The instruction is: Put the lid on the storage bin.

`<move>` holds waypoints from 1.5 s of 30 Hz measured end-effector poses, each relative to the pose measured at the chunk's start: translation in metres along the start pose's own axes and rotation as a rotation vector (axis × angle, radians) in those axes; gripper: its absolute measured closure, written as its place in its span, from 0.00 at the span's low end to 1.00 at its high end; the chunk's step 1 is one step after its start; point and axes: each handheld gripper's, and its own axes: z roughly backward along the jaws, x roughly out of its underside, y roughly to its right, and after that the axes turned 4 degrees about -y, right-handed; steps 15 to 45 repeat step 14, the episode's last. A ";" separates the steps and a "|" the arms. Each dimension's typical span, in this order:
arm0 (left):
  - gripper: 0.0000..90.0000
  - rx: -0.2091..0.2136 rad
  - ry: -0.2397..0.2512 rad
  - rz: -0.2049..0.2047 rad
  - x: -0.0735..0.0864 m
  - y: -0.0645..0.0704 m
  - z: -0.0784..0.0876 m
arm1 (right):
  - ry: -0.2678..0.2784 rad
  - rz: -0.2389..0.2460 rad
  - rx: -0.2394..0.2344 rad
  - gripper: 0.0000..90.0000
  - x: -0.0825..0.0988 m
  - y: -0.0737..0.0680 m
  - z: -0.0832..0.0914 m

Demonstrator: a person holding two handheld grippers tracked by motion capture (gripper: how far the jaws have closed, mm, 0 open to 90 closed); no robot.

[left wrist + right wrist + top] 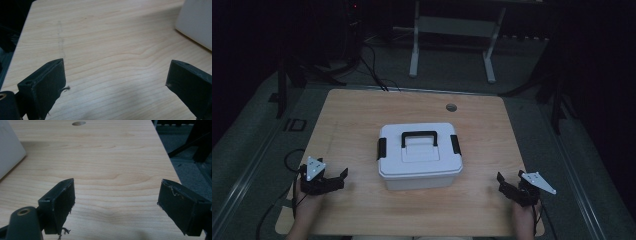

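High view: box (pixel 419 155) between both gaping claws.

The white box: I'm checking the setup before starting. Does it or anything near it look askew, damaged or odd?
Mostly fine: the white box sits level, lid on, handle flat. One oddity: frayed threads hang from the right gripper pads.

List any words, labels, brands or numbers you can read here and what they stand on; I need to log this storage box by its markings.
None: no readable text shows. The white plastic storage box with its black handle and black side latches carries no visible label, and the light wooden table is unmarked too.
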 end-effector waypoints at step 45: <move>0.03 -0.054 0.039 0.068 0.003 -0.011 0.007 | -0.039 0.012 0.018 0.16 -0.002 -0.002 -0.004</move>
